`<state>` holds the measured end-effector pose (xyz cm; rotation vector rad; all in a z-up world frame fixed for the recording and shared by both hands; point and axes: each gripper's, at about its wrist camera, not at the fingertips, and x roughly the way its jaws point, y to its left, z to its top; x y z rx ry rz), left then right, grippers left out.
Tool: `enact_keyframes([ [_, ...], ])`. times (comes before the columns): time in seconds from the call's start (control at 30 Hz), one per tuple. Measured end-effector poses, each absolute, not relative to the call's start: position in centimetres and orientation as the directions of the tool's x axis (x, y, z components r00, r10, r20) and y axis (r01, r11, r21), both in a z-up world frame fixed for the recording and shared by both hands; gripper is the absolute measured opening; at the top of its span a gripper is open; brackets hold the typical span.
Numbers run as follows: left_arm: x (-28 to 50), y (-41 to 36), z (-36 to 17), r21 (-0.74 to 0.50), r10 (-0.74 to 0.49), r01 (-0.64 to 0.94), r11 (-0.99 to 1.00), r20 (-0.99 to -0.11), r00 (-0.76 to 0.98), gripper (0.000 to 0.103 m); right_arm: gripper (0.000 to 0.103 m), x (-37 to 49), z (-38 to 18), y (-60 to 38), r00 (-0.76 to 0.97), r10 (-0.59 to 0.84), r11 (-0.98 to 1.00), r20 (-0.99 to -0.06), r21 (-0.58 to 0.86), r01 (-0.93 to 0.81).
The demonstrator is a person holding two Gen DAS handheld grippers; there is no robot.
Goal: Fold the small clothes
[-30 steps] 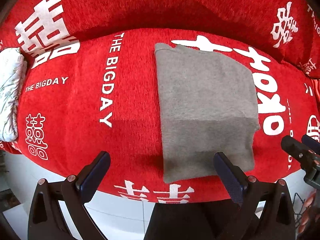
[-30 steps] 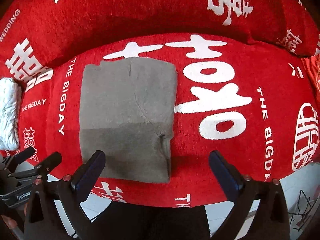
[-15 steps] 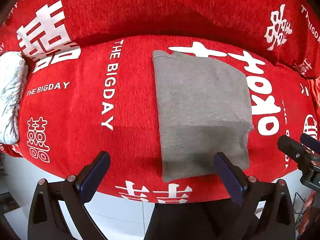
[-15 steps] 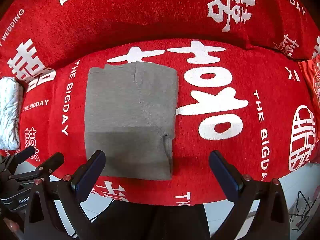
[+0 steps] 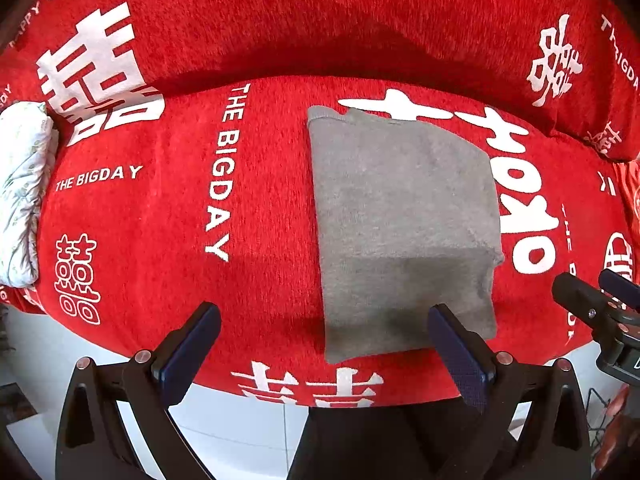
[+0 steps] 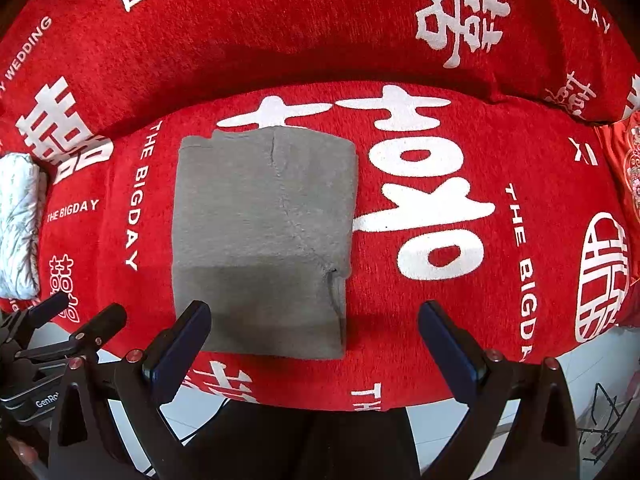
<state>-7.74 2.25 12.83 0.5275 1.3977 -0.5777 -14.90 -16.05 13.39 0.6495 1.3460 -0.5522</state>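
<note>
Grey cloth (image 5: 404,232): It is folded into a neat block and is laid flat on the red seat. In the left view it is seen a bit to the 3 o'clock side of the middle. In the right view (image 6: 264,240) it is seen a bit to the 9 o'clock side of the middle.
Cloth edges: A seam is seen running down the top layer in the right view. A small bump is seen at the cloth's 3 o'clock edge, where the layers meet.
Shade: The near part of the cloth, toward 6 o'clock, is darkened by a shadow.
Left tool (image 5: 324,344): Its two fingers are spread wide. Nothing is held between them. It is kept above the front edge of the seat, and the near edge of the cloth is seen just past one finger (image 5: 456,344).
Right tool (image 6: 316,340): Its two fingers are spread wide too, and nothing is pinched. One finger (image 6: 180,340) is seen in front of the cloth's near corner at 7 o'clock. It cannot be told if the cloth is touched.
Red cover (image 5: 160,216): The seat and back cushion are wrapped in it. White signs and the words "THE BIGDAY" are printed on it.
White bundle (image 5: 20,196): It is laid at the far 9 o'clock end of the seat, well apart from the grey cloth.
Floor (image 5: 248,428): Pale tiles are seen below the seat at 6 o'clock.
</note>
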Motion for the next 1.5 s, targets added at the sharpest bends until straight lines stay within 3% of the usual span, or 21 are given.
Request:
enact_keyframes([
  [1.5, -7.5, 2.09, 13.31, 0.003, -0.069, 0.648, 0.761, -0.994, 0.087, 0.103, 0.103, -14.53, 13.73, -16.14, 0.146, 0.009, 0.709, -0.989, 0.109, 0.696],
])
